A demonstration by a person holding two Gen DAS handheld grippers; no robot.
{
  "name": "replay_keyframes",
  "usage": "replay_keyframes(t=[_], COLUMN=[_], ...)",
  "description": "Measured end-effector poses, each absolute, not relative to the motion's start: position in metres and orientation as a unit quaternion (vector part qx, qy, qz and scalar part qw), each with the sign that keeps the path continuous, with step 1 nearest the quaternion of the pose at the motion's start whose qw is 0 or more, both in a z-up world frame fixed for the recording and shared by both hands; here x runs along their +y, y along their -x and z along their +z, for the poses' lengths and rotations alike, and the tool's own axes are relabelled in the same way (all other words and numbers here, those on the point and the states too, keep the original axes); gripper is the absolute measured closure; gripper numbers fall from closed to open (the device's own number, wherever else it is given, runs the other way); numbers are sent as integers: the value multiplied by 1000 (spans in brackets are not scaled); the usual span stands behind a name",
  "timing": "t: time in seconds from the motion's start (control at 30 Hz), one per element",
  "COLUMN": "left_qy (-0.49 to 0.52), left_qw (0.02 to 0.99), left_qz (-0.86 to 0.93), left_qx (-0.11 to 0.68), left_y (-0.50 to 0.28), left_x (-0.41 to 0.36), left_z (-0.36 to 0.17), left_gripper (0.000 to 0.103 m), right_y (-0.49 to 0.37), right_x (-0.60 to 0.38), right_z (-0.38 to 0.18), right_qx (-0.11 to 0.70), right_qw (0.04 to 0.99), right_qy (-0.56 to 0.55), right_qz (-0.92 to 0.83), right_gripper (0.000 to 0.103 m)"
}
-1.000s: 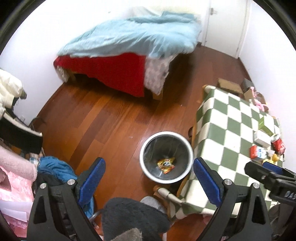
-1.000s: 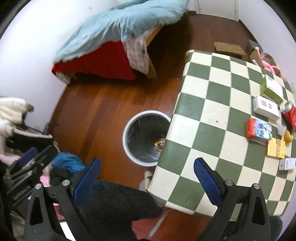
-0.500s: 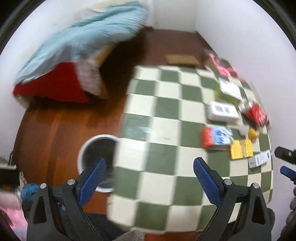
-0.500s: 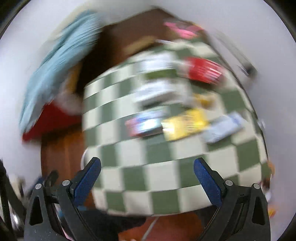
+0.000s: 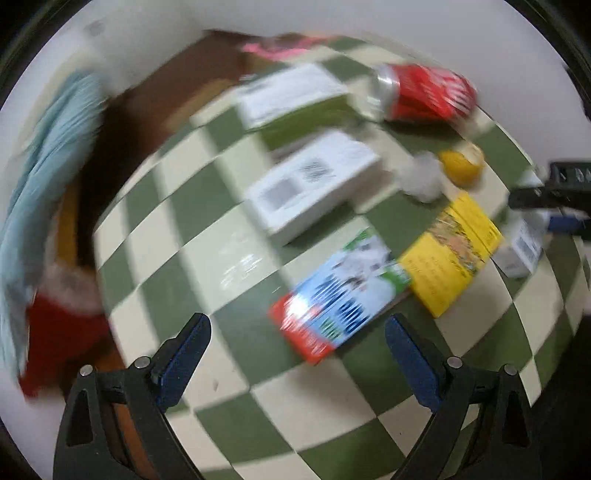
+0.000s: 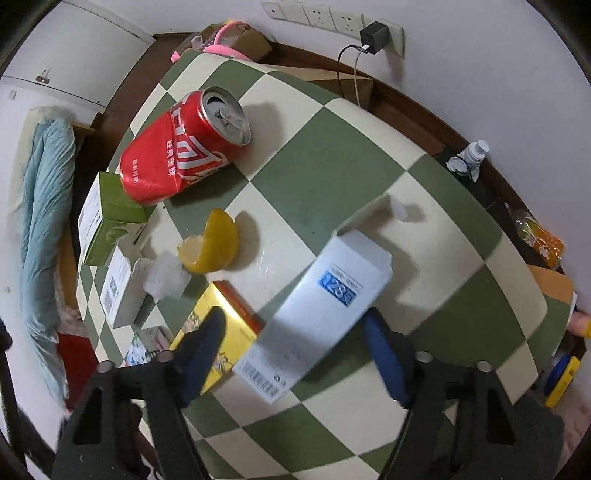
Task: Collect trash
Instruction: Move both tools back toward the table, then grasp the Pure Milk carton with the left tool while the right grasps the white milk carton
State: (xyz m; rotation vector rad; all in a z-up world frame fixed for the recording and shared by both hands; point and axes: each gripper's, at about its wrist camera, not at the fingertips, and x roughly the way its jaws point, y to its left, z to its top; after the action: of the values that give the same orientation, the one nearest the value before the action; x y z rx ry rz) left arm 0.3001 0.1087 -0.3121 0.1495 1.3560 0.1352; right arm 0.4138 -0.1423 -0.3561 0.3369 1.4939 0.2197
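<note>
Trash lies on a green-and-cream checkered table (image 6: 332, 177). My right gripper (image 6: 295, 321) points down over a white box with a blue label (image 6: 332, 295). Its jaws are closing with the box between them, and a gap shows on both sides. A yellow box (image 6: 229, 332), a yellow fruit peel (image 6: 210, 243), a white tissue wad (image 6: 164, 277) and a dented red can (image 6: 181, 155) lie to the left. My left gripper (image 5: 295, 328) hangs open just short of a red-and-blue carton (image 5: 340, 295), in a blurred view.
A white box (image 5: 314, 184) and a green box (image 5: 295, 99) lie farther along the table. Wall sockets with a charger (image 6: 373, 31) are behind it, a bottle (image 6: 469, 155) stands at the right, and a bed with a blue duvet (image 6: 44, 206) is at the left.
Both views have swung from the floor and its waste bin to the tabletop and dropped closer to it. The right jaws have narrowed around the white box.
</note>
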Motion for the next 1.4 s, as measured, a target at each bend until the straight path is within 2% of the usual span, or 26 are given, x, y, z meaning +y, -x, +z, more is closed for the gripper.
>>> replay_keyframes(t=[0.13,0.17,0.27,0.4,0.63,0.73,0.83,0.97,1.0,1.03,1.07,1.13,1.27,1.4], left_qy=[-110,-115,-127,-117,-2,92,124,137,132,127,124,122,113,114], left_qw=[749,745,734,741,741,727,731,731,733,736,740,744,767,792], left_qz=[-7,-16,-32,-34,43,88,114,129,135,137,140,148,177,213], left_qx=[653,657,667,661,671,674,661,655,654,651,646,640,607,561], left_y=[-318,-321,-324,-320,-288,-257,-235,-225,-225,-227,-227,-228,-205,-176], left_x=[96,94,90,88,104,116,117,117,115,114,112,108,88,83], left_z=[-331,-335,-344,-341,-333,-331,-332,-344,-347,-349,-350,-347,-320,-278], left_gripper=[7,11,35,43,44,44,44,45,45,45,51,52,53,53], right_y=[-415,-415,-416,-417,-407,-396,-378,-358,-356,-354,-353,-348,-337,-321], right_x=[-136,-138,-141,-139,-127,-124,-120,-110,-107,-105,-105,-99,-94,-83], right_z=[-364,-367,-369,-369,-361,-358,-358,-364,-366,-369,-369,-369,-365,-344], right_qx=[681,683,684,683,682,687,699,713,714,716,712,705,689,663], right_qw=[710,708,707,709,707,700,686,672,672,672,677,686,701,719], right_qy=[-150,-151,-150,-142,-130,-116,-89,-42,-33,-28,-26,-7,8,27], right_qz=[93,92,96,101,135,156,184,196,192,187,186,181,183,207], right_gripper=[42,42,43,45,59,60,60,59,56,56,55,55,63,64])
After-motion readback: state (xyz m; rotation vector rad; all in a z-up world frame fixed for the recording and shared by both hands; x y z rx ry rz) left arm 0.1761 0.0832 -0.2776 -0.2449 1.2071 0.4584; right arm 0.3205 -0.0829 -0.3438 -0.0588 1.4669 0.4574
